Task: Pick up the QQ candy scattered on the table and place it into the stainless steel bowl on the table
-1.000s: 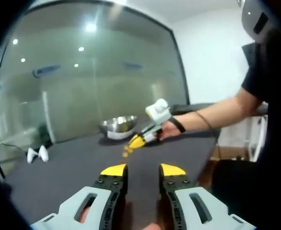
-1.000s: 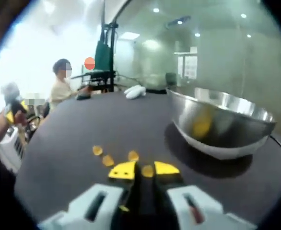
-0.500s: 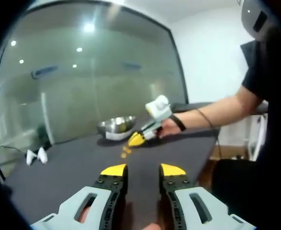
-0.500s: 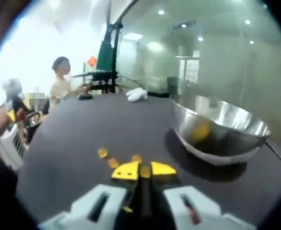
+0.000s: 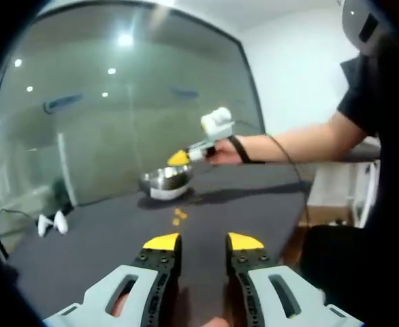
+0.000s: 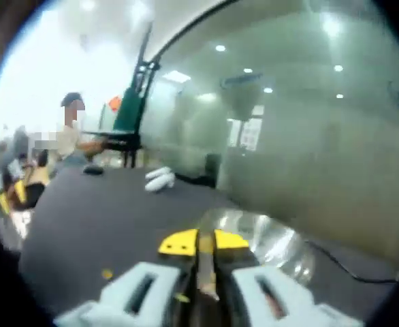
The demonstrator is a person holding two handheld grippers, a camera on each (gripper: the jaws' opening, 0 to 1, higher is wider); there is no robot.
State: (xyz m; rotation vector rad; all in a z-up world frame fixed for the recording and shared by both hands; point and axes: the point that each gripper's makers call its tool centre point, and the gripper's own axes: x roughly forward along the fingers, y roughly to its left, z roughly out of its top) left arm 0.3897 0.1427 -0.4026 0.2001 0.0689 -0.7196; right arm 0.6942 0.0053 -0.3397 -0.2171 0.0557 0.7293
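In the left gripper view, small white objects (image 5: 52,221) lie at the far left edge of the dark table (image 5: 104,238). Nearer the middle, the left gripper (image 5: 203,242) hangs low over the table with its yellow-tipped jaws apart and nothing between them. Ahead of it, 2 or 3 orange QQ candy pieces (image 5: 178,216) lie loose on the table, near the stainless steel bowl (image 5: 165,182). The right gripper (image 5: 179,158), held by a hand (image 5: 223,151) reaching in from the right, sits just above the bowl's rim.

In the right gripper view, a person (image 6: 69,133) sits at the far left, 1 candy (image 6: 107,274) lies on the table, and the right gripper (image 6: 201,242) hovers over the bowl (image 6: 267,240) with its jaws nearly together.

Judged from this, 1 delivery is at the drop point; at least the loose pieces near the bowl remain.

Motion blur hides whether a candy sits between the right jaws, so I cannot tell if they grip anything. The bowl's contents are not readable, and the exact candy count is unclear.
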